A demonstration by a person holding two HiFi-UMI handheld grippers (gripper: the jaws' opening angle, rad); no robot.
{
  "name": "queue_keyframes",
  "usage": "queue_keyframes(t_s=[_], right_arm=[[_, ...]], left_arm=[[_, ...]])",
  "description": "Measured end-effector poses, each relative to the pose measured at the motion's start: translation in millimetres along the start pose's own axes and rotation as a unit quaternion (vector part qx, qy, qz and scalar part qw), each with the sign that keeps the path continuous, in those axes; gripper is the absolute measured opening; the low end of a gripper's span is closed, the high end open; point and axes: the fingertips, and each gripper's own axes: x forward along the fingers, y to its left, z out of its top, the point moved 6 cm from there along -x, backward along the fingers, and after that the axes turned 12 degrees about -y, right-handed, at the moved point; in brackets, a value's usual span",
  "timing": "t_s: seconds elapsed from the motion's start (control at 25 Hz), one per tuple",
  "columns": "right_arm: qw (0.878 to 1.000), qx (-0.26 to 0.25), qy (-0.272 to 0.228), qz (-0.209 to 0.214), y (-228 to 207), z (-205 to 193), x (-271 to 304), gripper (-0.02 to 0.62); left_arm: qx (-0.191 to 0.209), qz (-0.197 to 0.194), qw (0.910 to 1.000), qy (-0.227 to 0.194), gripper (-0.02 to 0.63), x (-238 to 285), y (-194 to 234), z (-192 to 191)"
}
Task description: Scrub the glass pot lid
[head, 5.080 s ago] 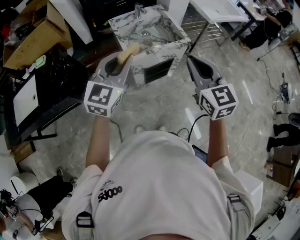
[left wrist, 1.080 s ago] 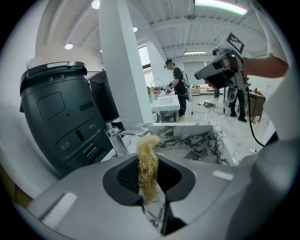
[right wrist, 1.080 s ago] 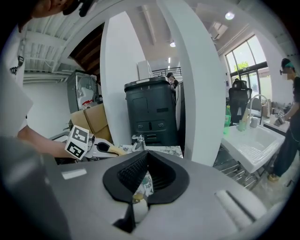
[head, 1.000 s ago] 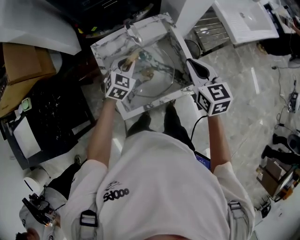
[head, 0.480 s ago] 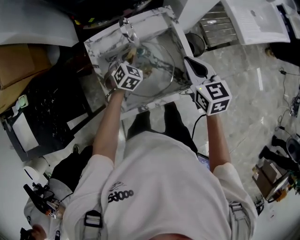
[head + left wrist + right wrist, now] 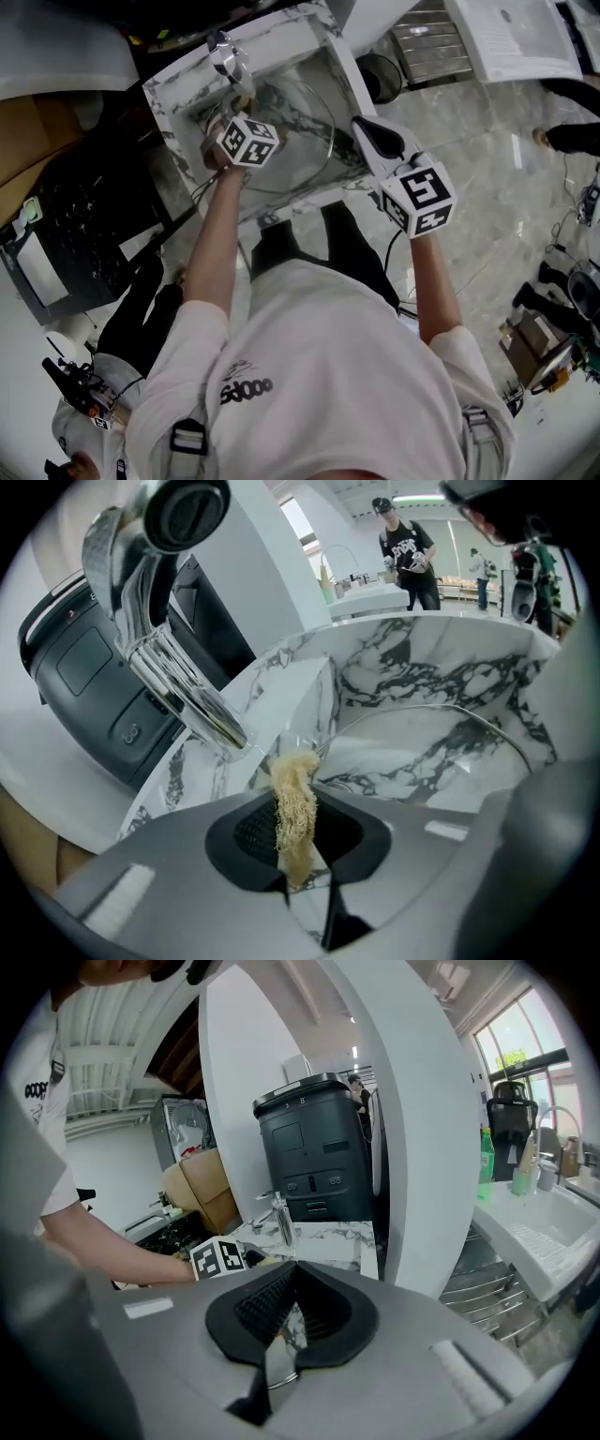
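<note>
Glass pot lid [image 6: 298, 127] scrubbing looks barely begun: my right tongs [image 6: 286, 1312] clamp its rim, left tongs [image 6: 300, 846] clamp a loofah [image 6: 293, 780].

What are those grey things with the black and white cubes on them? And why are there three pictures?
A person stands at a marble sink and holds a tool in each hand. Each tool is a gripper with two jaws, a bit like big tongs. The cubes with square patterns are parts of those tools.

One picture comes from a camera on the person's head, looking down. The other two come from small cameras that ride on the grippers and look along their jaws.

The left gripper is squeezed shut on a yellowish, stringy scrubber, close to the shiny faucet. The right gripper is shut on the rim of the glass pot lid, which is in the sink. One tool holds the lid and the other holds the scrubber for cleaning it.
</note>
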Motion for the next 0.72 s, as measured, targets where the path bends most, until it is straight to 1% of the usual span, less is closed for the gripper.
queue_keyframes(t_s=[0.12,0.4,0.52,0.72], right_arm=[[1.000,-0.001,0.003,0.007,-5,-4,-5,0.003],[1.000,-0.003,0.009,0.022,-15,-16,-14,0.003],[1.000,-0.003,0.011,0.026,-19,-20,-20,0.003],[1.000,0.002,0.011,0.020,-27,-23,-26,0.003]], left_arm=[[-0.012,0.010,0.9999,0.006,0.057,8,-7,-1],[-0.026,0.017,0.9995,0.009,0.057,20,-23,6],[-0.038,0.007,0.9992,0.004,0.057,24,-33,13],[-0.050,-0.011,0.9987,-0.004,0.057,32,-46,26]])
